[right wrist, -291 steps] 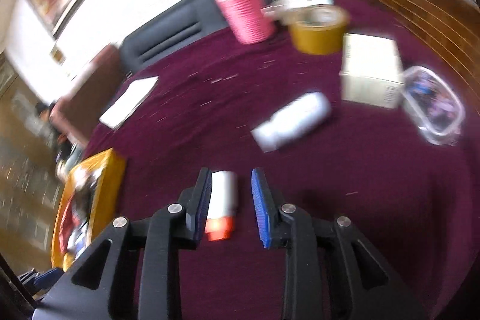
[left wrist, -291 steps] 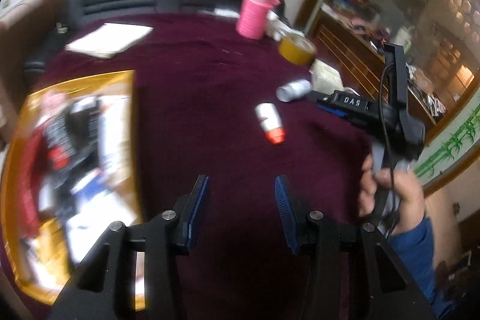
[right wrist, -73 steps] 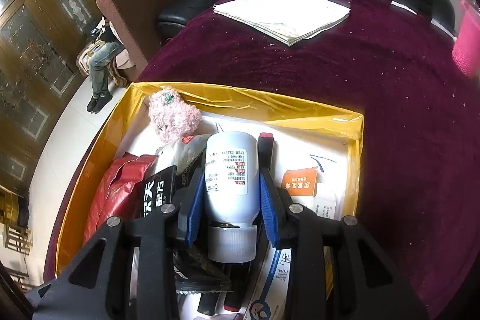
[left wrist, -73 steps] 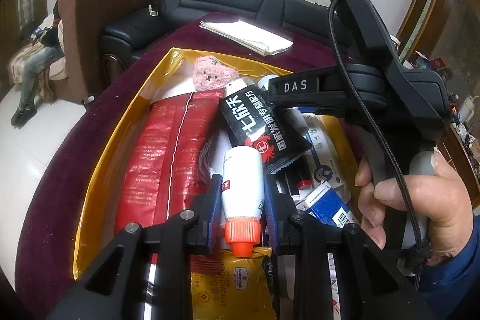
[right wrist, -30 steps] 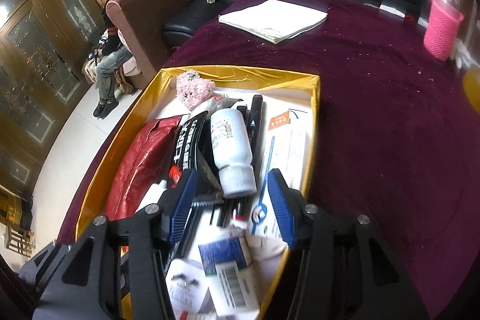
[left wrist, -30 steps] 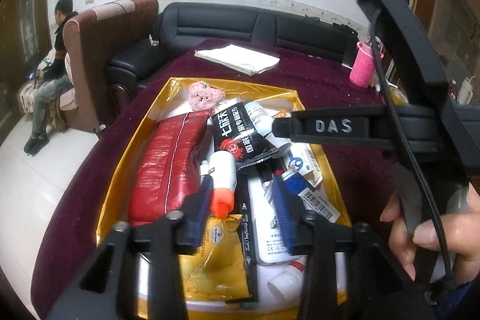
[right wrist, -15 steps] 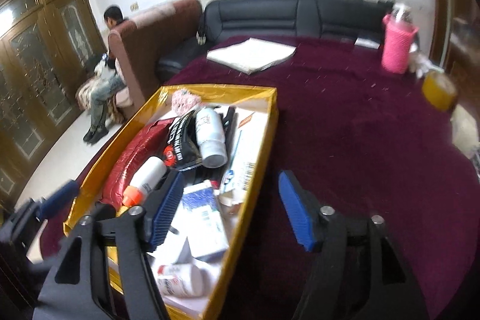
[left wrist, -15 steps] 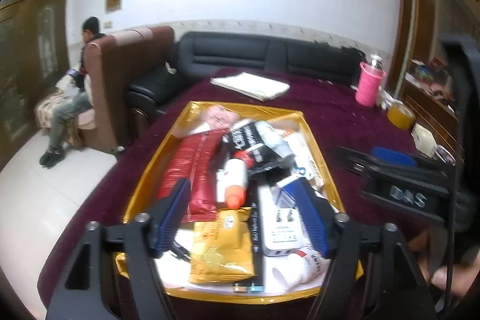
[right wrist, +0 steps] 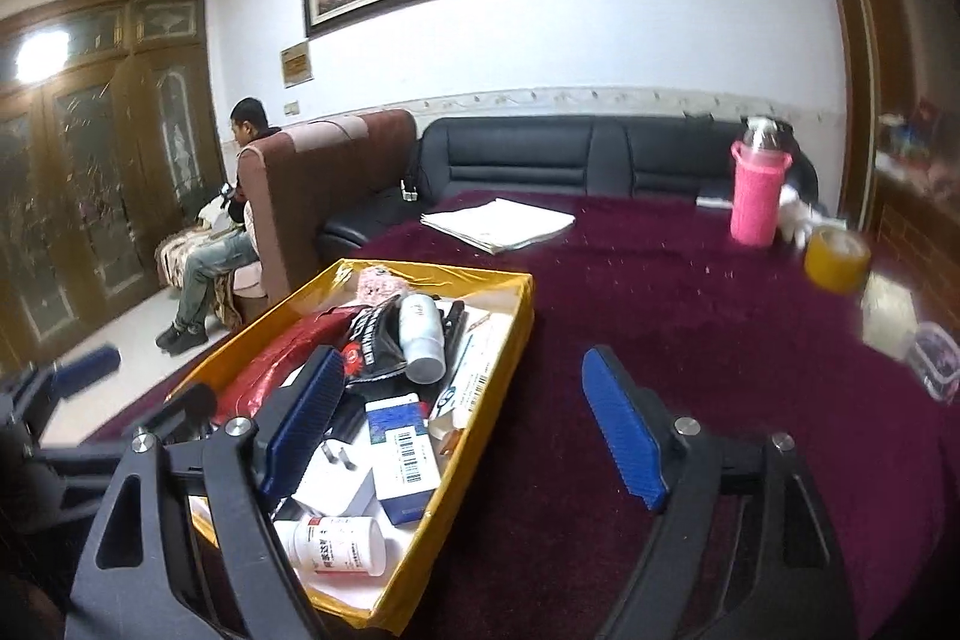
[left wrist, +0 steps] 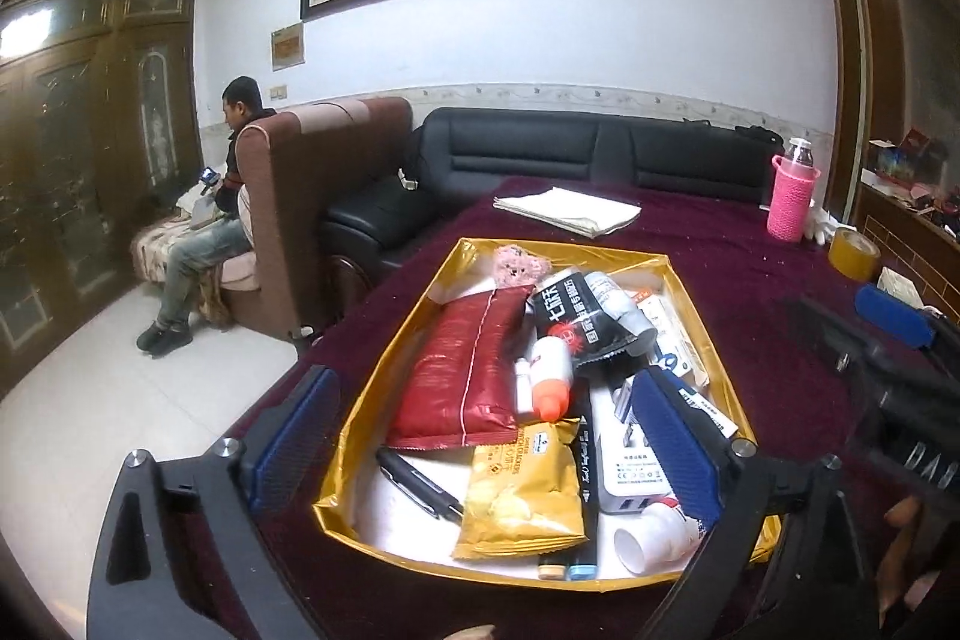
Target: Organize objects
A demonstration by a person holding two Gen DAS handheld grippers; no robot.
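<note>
1. The left gripper point(left wrist: 486, 436) hung above the near end of the gold tray point(left wrist: 384, 376), its jaws spread wide and holding nothing.
2. The right gripper point(right wrist: 462, 424) was likewise wide apart and empty, its left finger over the tray and its right finger over the maroon tablecloth point(right wrist: 690, 316).
3. Inside the tray, the white bottle with the orange cap point(left wrist: 551, 373) lay just beside the red packet point(left wrist: 459, 370), its cap pointing toward the near end.
4. The larger white bottle point(right wrist: 422, 334) lay partly on the black sachet point(left wrist: 579, 325), toward the tray's far half.
5. A yellow snack bag point(left wrist: 522, 490), a pen point(left wrist: 417, 484) and a white charger point(left wrist: 636, 466) filled the near end; a pink plush toy point(left wrist: 519, 267) sat at the far end.
6. A small white pill bottle point(right wrist: 336, 544) lay on its side in the near corner; its label print was too blurred to read.
7. Well apart from the tray, the pink bottle point(right wrist: 756, 199) stood upright near the tape roll point(right wrist: 837, 250), and folded papers point(right wrist: 498, 223) lay on the cloth beyond the tray.
</note>
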